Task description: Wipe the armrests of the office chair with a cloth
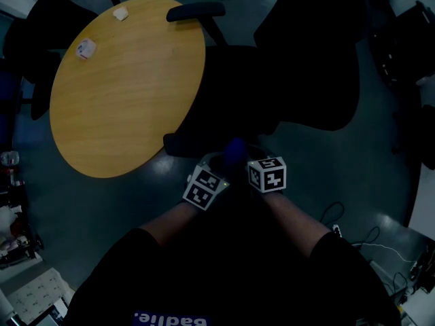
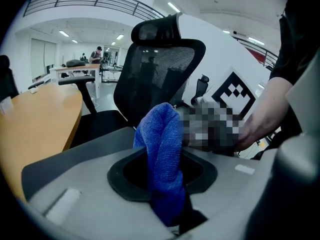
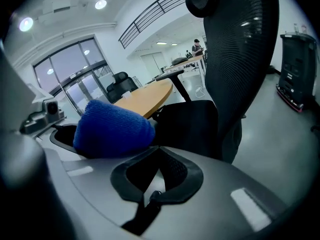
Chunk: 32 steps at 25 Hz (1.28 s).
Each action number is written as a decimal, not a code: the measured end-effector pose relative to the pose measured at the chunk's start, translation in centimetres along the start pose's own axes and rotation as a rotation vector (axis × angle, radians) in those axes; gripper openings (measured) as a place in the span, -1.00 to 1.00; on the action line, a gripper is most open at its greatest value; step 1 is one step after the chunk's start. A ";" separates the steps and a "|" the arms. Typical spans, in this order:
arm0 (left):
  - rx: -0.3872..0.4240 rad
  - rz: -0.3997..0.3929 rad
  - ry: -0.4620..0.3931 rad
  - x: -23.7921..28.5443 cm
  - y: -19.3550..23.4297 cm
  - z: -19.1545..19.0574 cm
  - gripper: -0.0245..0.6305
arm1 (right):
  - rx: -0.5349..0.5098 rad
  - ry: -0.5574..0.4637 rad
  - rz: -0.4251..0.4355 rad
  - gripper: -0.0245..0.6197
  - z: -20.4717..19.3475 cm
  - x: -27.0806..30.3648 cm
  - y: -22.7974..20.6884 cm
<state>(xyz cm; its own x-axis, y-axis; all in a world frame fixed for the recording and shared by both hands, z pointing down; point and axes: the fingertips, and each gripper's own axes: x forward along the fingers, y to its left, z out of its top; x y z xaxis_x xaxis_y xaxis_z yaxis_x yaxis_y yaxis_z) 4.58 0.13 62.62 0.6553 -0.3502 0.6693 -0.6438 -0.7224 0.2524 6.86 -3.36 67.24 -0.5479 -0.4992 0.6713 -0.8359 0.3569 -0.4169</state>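
- The left claw (image 2: 161,160) is clamped on the blue cloth (image 2: 159,129), which stands up out of its jaws in a folded hump. The right claw (image 3: 159,170) sits just beside it with its jaws together and nothing between them.
- In the head view the near armrest (image 1: 182,143) lies just ahead and to the left of both claws. It is close to the round bench (image 1: 126,80) at its near right edge, and its long axis runs across the person from left to right. The left claw, which carries the cloth, is judged the nearer; the cloth does not appear to touch the armrest yet.
- Beyond it are the office chair (image 1: 306,60) and, well apart, the far armrest (image 1: 196,11).
- Only the claw views show the grip. Only the head view shows the near armrest, which falls below both claw cameras.
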 end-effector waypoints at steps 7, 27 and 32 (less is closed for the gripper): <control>-0.058 0.083 -0.132 -4.8 3.0 3.0 -0.50 | 0.035 -0.038 0.012 -0.91 0.6 -1.0 -0.9; -0.134 0.521 -0.034 -13.6 21.0 -2.2 -0.50 | 0.052 -0.045 0.011 -0.91 1.0 0.4 0.1; -0.068 0.489 0.028 -10.9 20.1 -1.8 -0.50 | 0.036 -0.026 0.021 -0.91 0.4 0.9 0.8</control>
<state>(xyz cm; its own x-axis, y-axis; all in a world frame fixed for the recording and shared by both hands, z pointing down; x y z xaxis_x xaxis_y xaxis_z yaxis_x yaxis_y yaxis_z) -16.21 -9.53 61.66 0.2594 -0.6215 0.7392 -0.8981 -0.4367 -0.0521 5.67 -3.82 67.31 -0.5653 -0.5127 0.6462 -0.8248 0.3388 -0.4527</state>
